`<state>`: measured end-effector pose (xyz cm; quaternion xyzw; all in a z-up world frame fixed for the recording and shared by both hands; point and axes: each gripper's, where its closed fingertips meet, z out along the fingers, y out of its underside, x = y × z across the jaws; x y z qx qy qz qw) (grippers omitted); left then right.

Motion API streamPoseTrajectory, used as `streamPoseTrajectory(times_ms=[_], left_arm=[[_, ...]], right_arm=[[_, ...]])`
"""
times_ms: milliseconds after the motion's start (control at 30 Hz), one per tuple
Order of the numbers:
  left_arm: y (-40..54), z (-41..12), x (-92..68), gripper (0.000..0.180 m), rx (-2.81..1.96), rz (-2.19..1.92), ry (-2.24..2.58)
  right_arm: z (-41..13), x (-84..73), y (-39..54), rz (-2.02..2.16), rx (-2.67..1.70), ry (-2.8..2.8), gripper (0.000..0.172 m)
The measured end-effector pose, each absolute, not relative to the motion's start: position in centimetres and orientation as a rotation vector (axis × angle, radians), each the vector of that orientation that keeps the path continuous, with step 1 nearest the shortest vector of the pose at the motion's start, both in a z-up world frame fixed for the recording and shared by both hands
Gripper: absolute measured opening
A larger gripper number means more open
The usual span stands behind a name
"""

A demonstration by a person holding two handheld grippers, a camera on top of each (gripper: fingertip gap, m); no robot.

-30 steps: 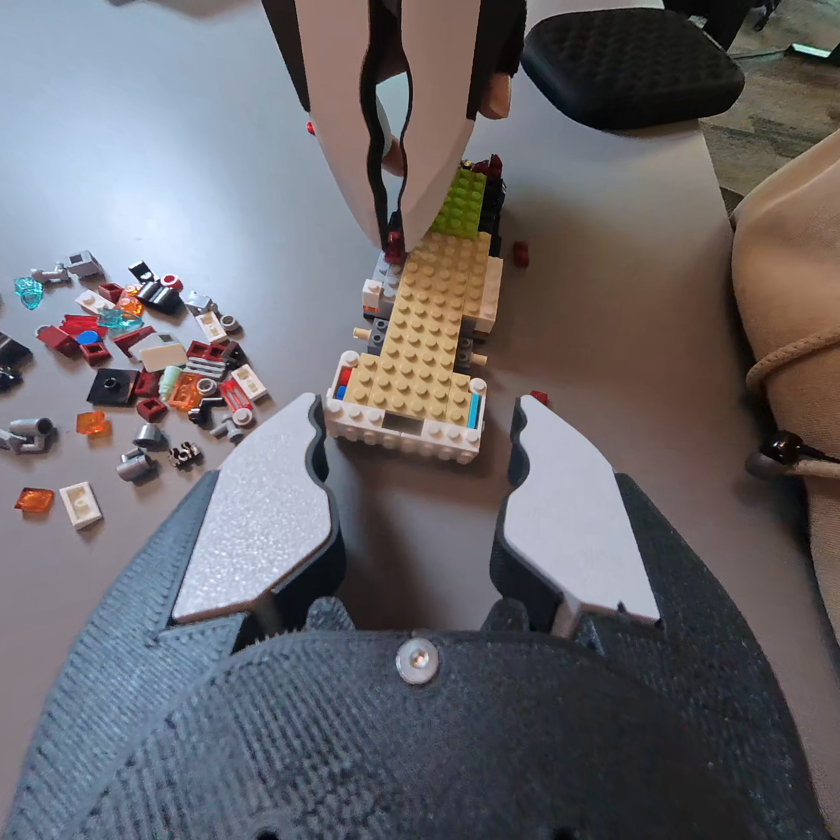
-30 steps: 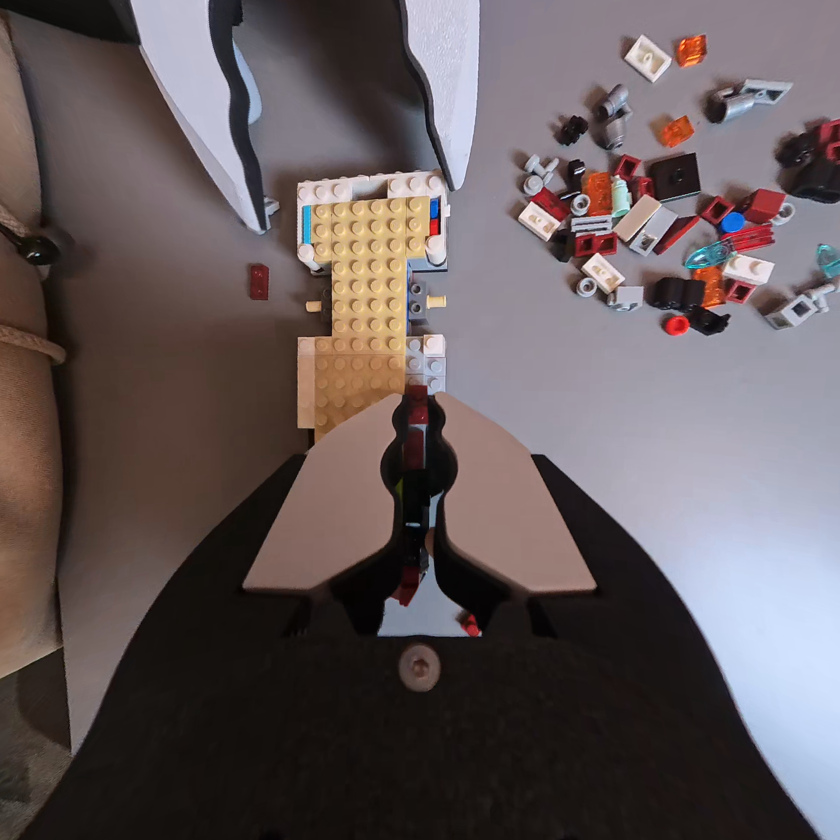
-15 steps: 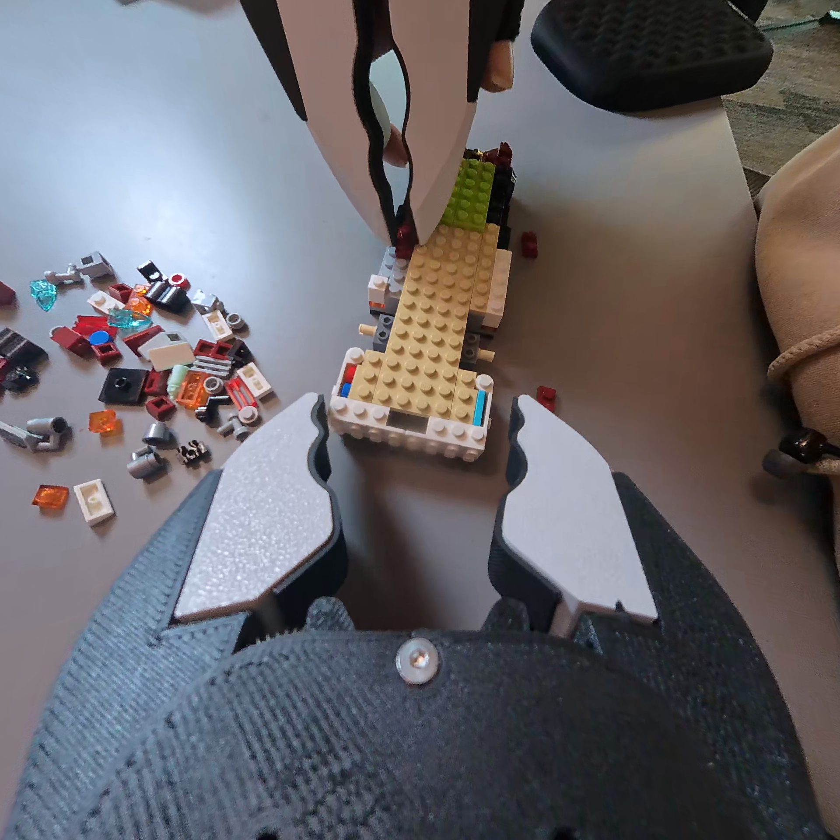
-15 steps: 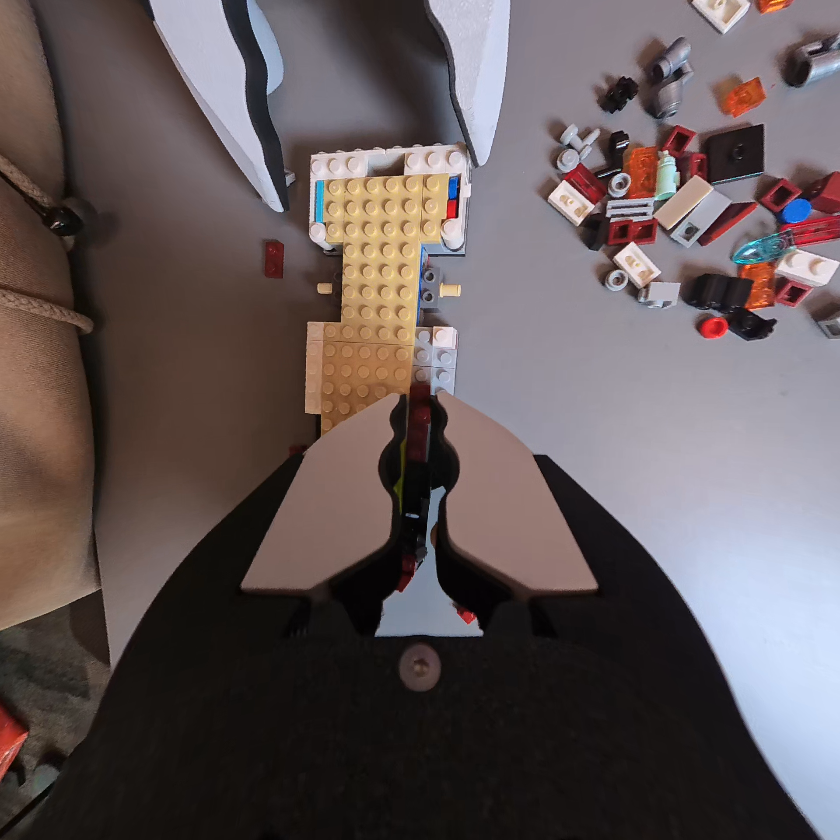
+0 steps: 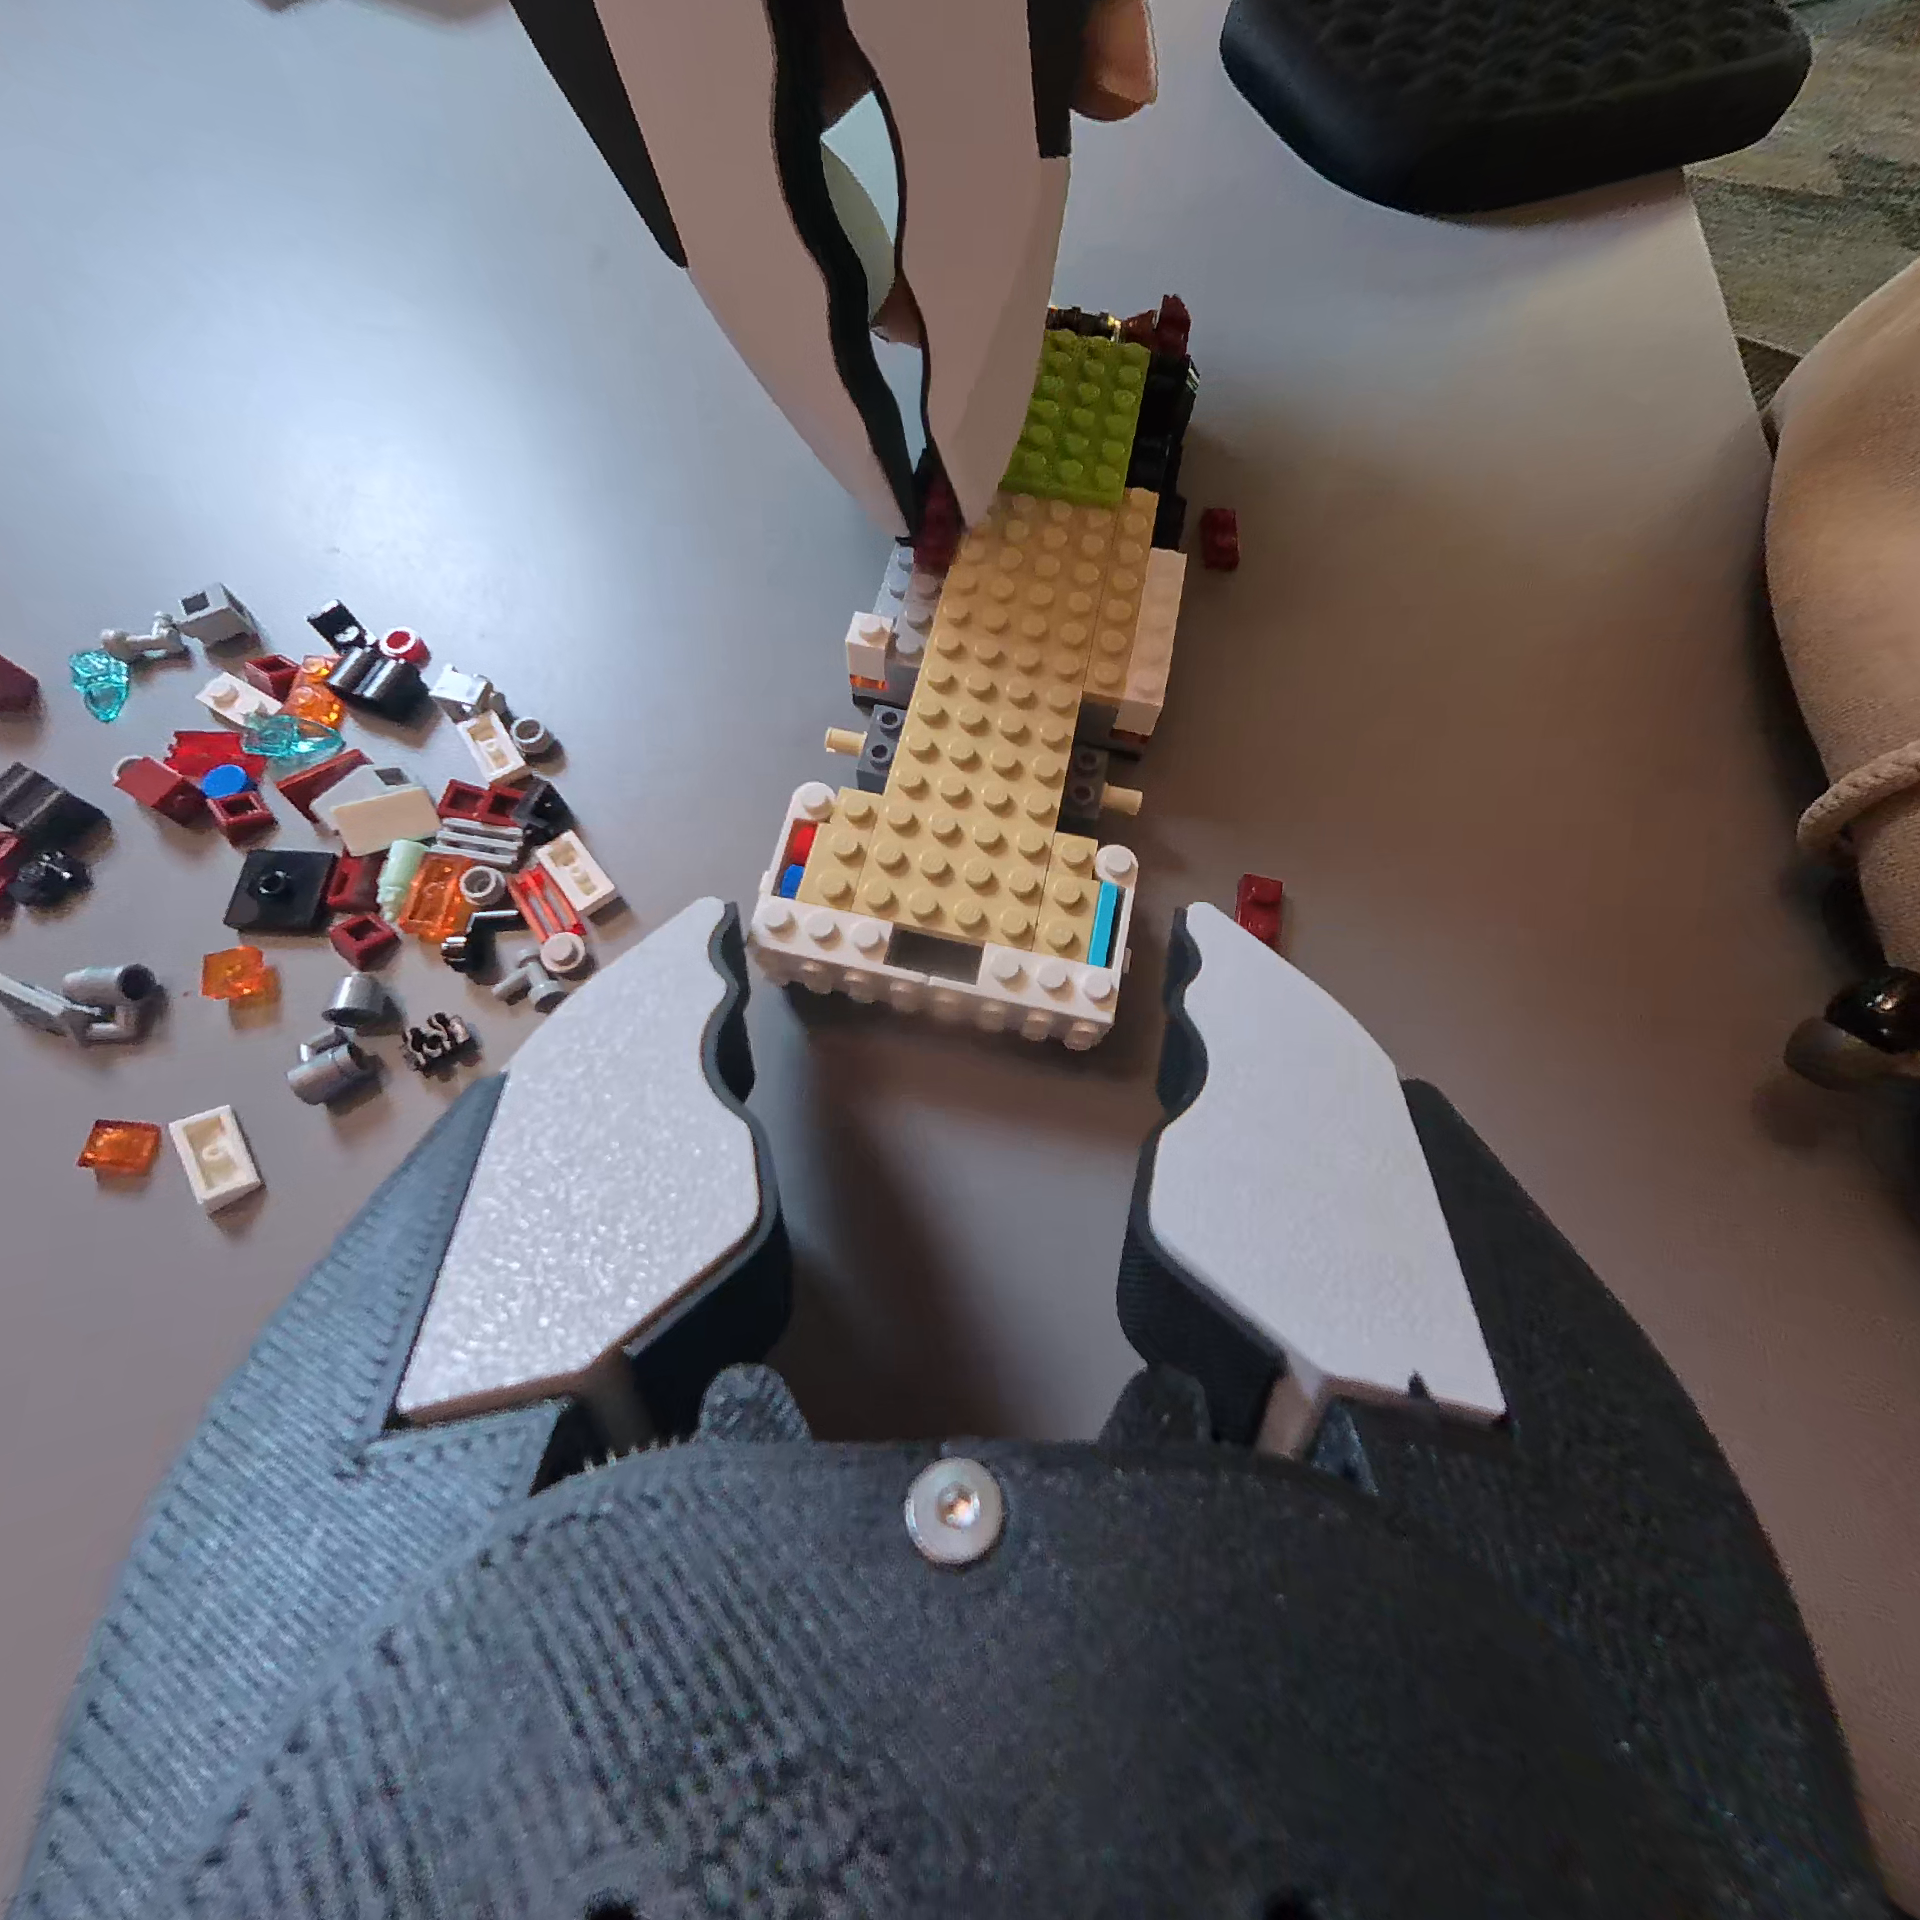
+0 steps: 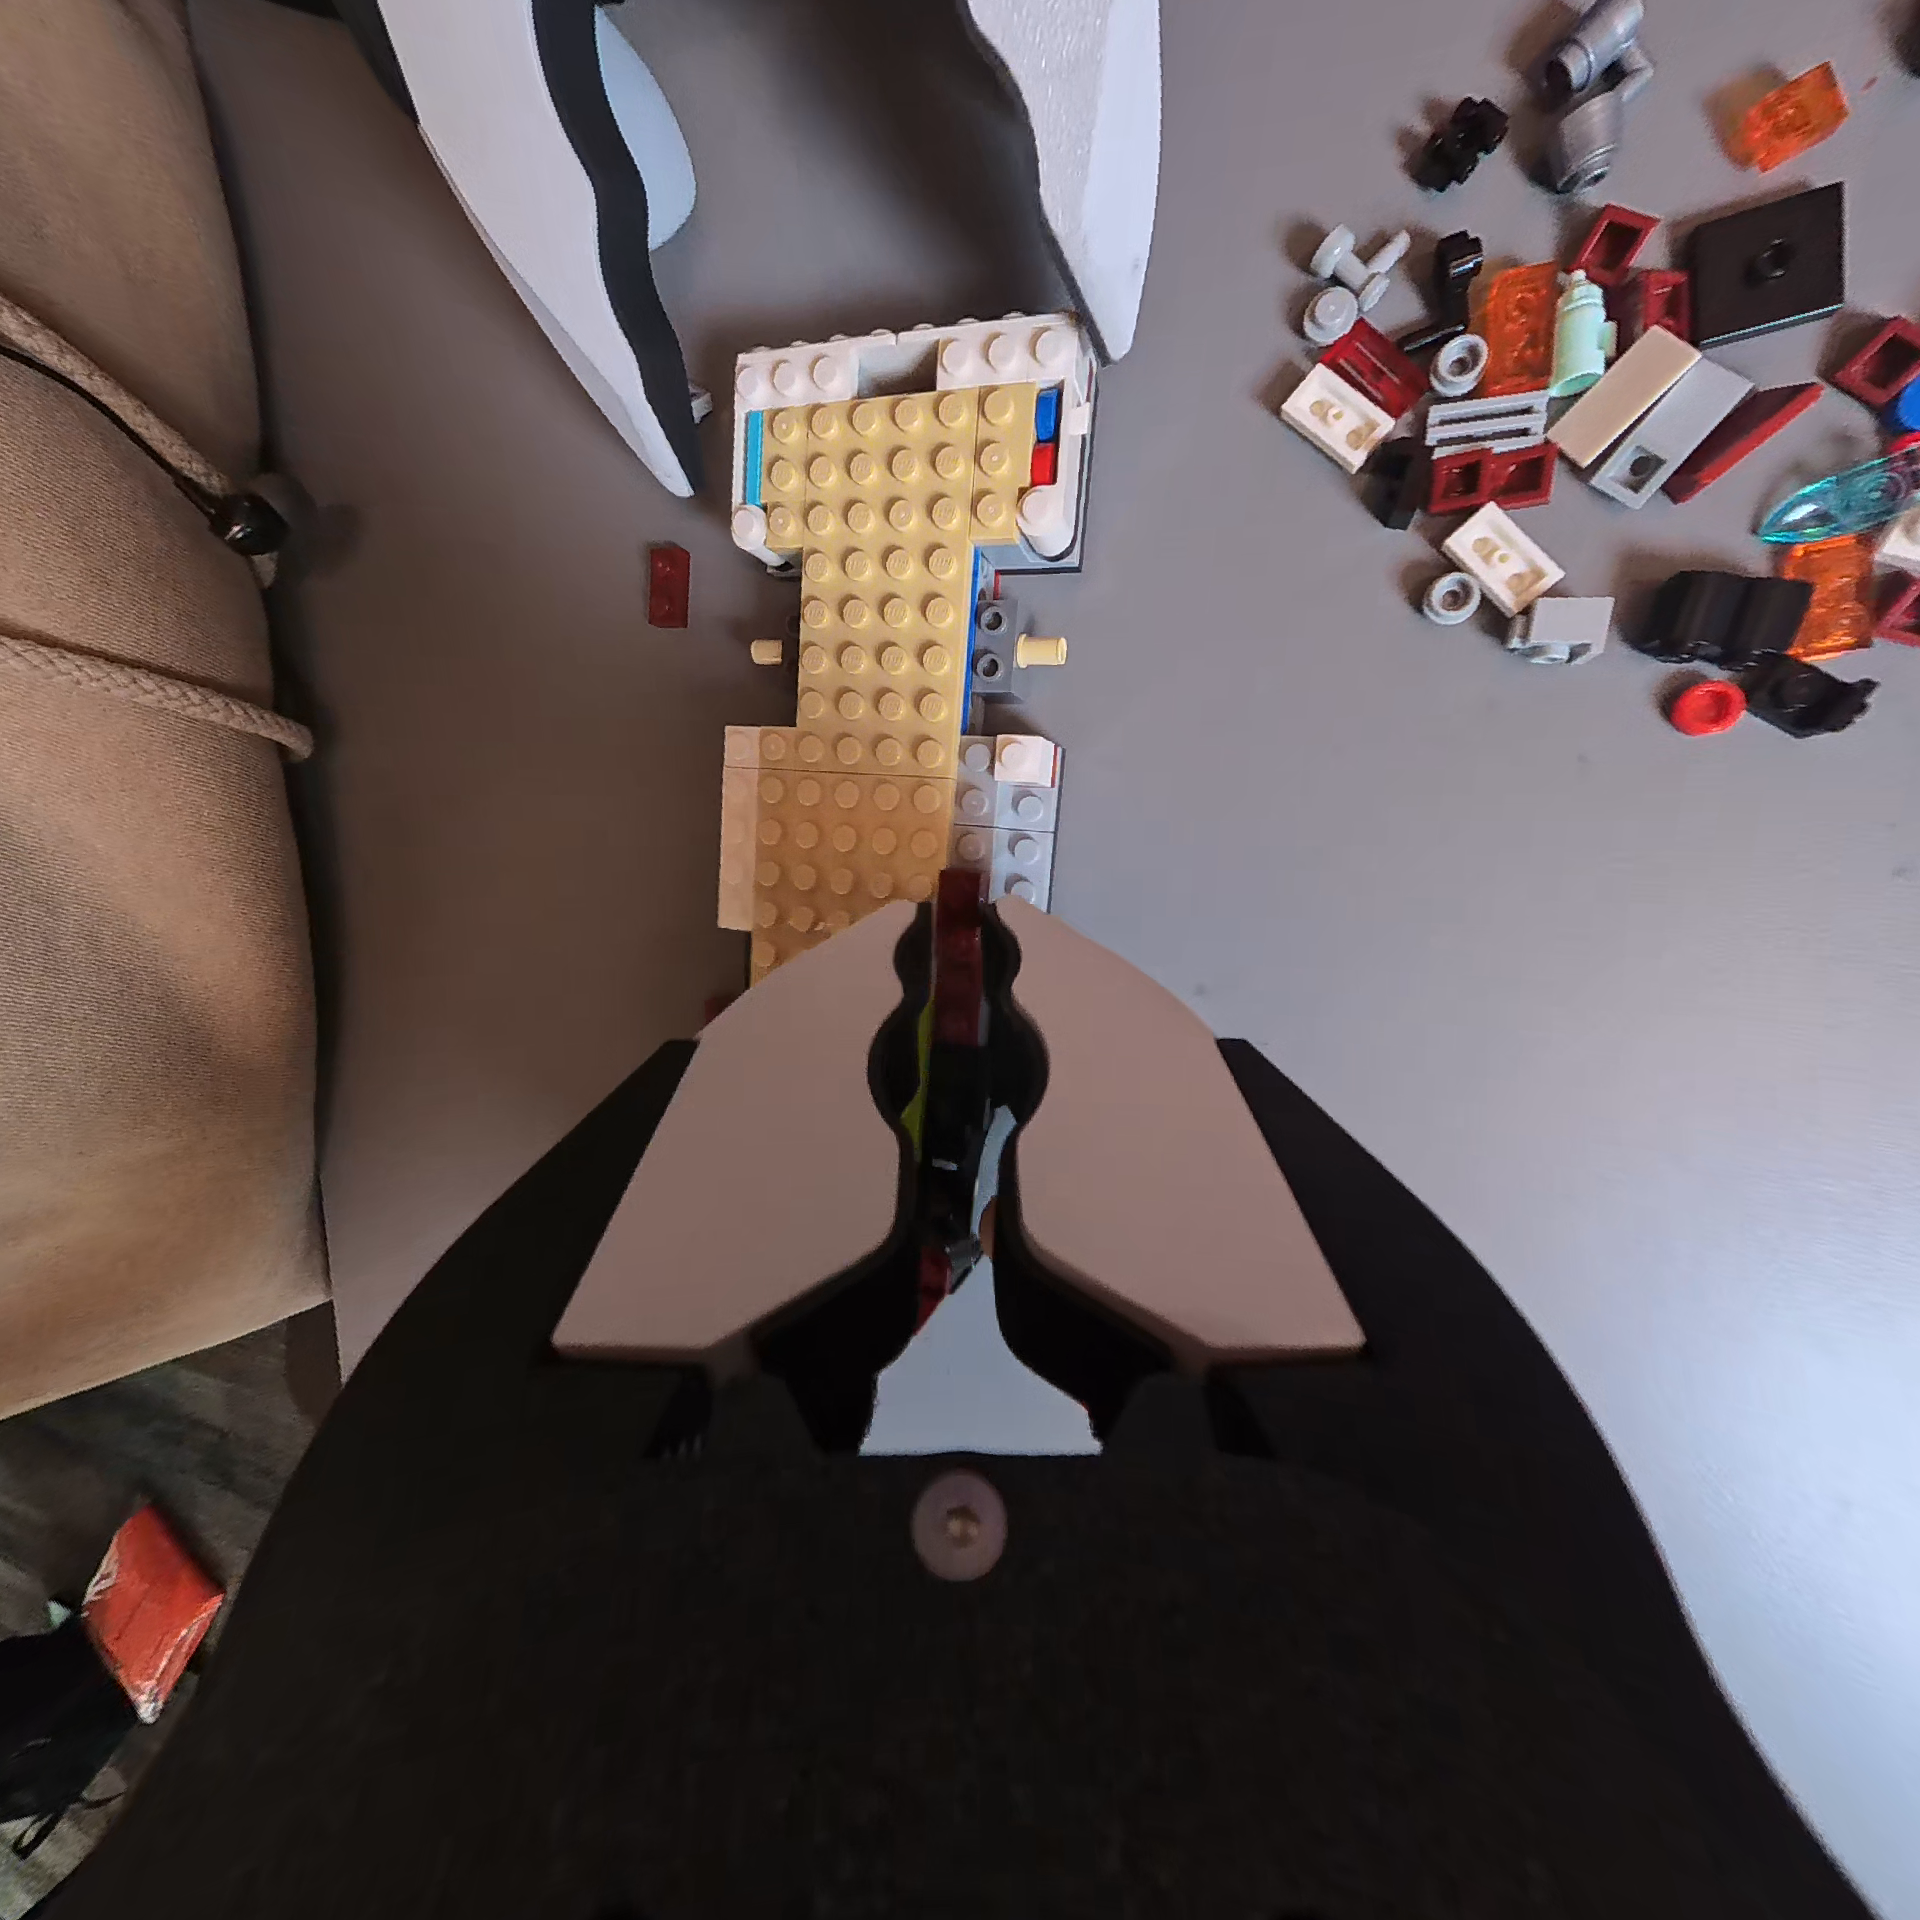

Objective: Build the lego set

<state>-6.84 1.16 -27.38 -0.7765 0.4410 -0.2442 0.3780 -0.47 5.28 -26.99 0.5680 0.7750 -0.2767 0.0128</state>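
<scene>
A long brick model (image 5: 997, 727) with tan plates on top, a white front end and a lime green plate (image 5: 1081, 416) at the far end lies on the grey table. My left gripper (image 5: 956, 916) is open, with a finger on each side of the white end and a small gap to it. It also shows at the top of the right wrist view (image 6: 899, 416). My right gripper (image 6: 958, 909) is shut on a small dark red brick (image 6: 958, 956) and holds it over the model's (image 6: 883, 623) light grey side bricks. The left wrist view shows it too (image 5: 935, 520).
A pile of small loose pieces (image 5: 364, 821) lies left of the model, also in the right wrist view (image 6: 1610, 436). Loose dark red pieces (image 5: 1259, 899) (image 5: 1218, 538) lie on its other side. A black padded armrest (image 5: 1507, 83) and beige fabric with a cord (image 6: 125, 727) border the table edge. The gap from one gripper's tips to the other's is roughly 9 cm.
My right gripper has drawn back a little along the model, still shut on the dark red brick. My left gripper stays open around the white end.
</scene>
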Motion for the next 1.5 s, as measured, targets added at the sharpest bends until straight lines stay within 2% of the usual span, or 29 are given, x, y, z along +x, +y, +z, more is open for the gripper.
streamPoseTrajectory(times_ms=[967, 1500], left_arm=[[1.34, -28.00, -6.69, 0.071, -2.013, -0.593, 1.118], [1.31, -28.03, -6.55, 0.071, -2.009, -0.586, 1.116]], right_arm=[[-27.11, 0.32, 4.60, -0.900, 1.781, 2.193, 0.007], [-27.40, 0.50, 4.50, -0.749, 1.854, 2.175, 0.007]])
